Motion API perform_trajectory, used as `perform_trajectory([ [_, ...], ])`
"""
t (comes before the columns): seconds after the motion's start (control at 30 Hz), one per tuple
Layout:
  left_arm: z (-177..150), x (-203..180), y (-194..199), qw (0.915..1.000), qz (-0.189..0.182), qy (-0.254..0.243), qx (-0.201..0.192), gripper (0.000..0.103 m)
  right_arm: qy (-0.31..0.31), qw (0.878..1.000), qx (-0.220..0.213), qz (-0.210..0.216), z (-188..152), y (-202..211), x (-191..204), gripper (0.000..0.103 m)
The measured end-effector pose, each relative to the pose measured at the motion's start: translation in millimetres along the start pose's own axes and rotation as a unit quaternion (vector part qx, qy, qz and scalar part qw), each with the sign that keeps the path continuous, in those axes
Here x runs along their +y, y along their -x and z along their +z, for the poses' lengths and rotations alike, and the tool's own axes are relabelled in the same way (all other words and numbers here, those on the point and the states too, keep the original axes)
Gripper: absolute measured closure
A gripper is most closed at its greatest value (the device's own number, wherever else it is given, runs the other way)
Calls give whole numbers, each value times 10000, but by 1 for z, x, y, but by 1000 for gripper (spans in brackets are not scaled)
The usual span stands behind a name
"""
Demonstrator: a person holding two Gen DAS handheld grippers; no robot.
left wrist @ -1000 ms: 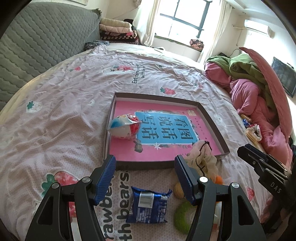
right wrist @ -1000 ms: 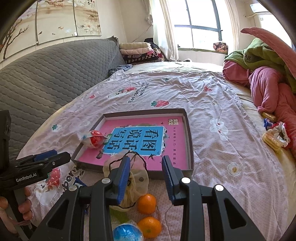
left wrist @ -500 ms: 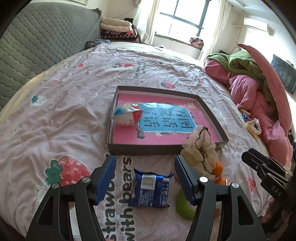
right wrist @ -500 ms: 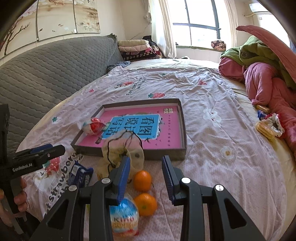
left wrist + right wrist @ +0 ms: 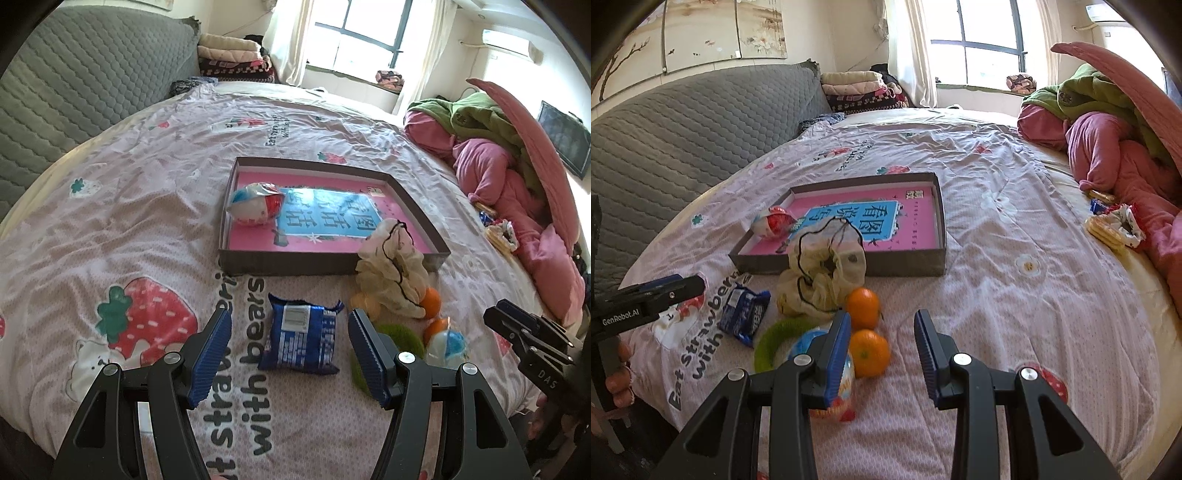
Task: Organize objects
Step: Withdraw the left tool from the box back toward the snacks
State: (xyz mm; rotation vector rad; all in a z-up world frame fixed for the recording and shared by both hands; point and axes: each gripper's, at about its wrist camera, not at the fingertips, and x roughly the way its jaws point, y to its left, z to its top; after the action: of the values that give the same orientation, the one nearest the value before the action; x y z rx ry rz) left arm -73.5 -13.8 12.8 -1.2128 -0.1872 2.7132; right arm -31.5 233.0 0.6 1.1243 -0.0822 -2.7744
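The left gripper (image 5: 289, 347) has its jaws wide apart, holding nothing, over the blue snack pack (image 5: 300, 338) on the bed (image 5: 110, 221). The right gripper (image 5: 882, 350) has its jaws partly apart and empty, near an orange (image 5: 868, 352). The bed sheet reads "with bears".

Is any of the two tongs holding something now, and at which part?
Nothing is held. The left tongs stand open above the blue snack packet; the right tongs are open beside an orange, not gripping it.
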Motion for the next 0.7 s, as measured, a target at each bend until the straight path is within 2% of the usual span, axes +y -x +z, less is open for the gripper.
perform_trajectory([
  [0.23,-16,-3,9,10000,-39,-51,6,36,44,10000,10,0,-12,10,2,67],
  [0.7,-26,-8,24,9999,-39,-122,-12,36,50,9999,63,68,-26,19,5,67],
])
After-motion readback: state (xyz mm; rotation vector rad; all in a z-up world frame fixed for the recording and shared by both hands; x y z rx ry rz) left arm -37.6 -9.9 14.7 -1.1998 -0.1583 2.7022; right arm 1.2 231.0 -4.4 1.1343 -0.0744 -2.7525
